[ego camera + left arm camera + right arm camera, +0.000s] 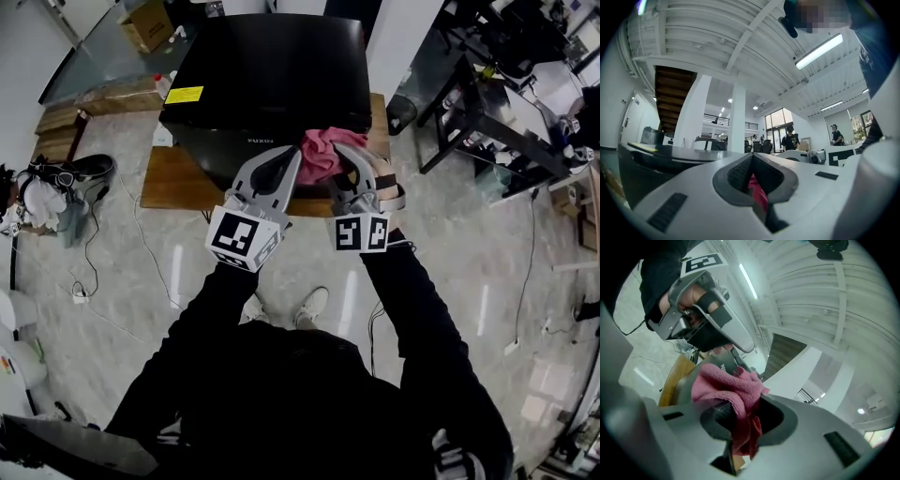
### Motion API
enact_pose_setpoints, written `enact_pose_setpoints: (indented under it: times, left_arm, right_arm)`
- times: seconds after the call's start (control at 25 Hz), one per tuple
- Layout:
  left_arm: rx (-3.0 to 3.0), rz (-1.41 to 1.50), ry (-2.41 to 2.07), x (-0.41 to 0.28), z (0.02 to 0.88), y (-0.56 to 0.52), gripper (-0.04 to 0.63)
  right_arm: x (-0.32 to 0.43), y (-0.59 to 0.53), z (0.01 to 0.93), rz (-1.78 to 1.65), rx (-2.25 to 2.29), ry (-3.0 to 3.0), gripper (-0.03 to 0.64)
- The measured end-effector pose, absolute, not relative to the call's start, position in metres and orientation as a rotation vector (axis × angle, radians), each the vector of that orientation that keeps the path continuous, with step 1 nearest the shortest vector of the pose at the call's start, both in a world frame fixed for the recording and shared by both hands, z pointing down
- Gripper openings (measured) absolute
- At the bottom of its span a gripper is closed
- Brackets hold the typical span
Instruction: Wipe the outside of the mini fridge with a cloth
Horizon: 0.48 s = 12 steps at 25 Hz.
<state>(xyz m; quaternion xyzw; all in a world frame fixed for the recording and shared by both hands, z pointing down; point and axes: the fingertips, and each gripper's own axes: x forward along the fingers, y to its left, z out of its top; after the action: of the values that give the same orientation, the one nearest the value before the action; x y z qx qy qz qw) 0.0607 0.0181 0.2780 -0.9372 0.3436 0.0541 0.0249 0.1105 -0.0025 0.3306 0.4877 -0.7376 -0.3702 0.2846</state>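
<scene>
My left gripper (pixel 292 159) and right gripper (pixel 353 157) each clamp the pink cloth (pixel 322 153), bunched against the mini fridge (pixel 272 66) at its six o'clock edge.

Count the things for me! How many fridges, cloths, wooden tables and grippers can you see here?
Mini fridge, black: 1
Cloth, pink: 1
Wooden table under the fridge: 1
Grippers: 2, the left gripper and the right gripper, both shut on the cloth
Total: 5
</scene>
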Motion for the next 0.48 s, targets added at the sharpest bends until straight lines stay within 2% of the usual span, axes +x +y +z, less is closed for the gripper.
enact_pose_setpoints:
  times: [0.48]
  left_arm:
    - [-2.999, 0.139, 0.989, 0.058, 0.394, -0.002, 0.005]
  right_arm:
    - [0.114, -0.024, 0.414, -1.008, 1.313, -1.93, 0.087]
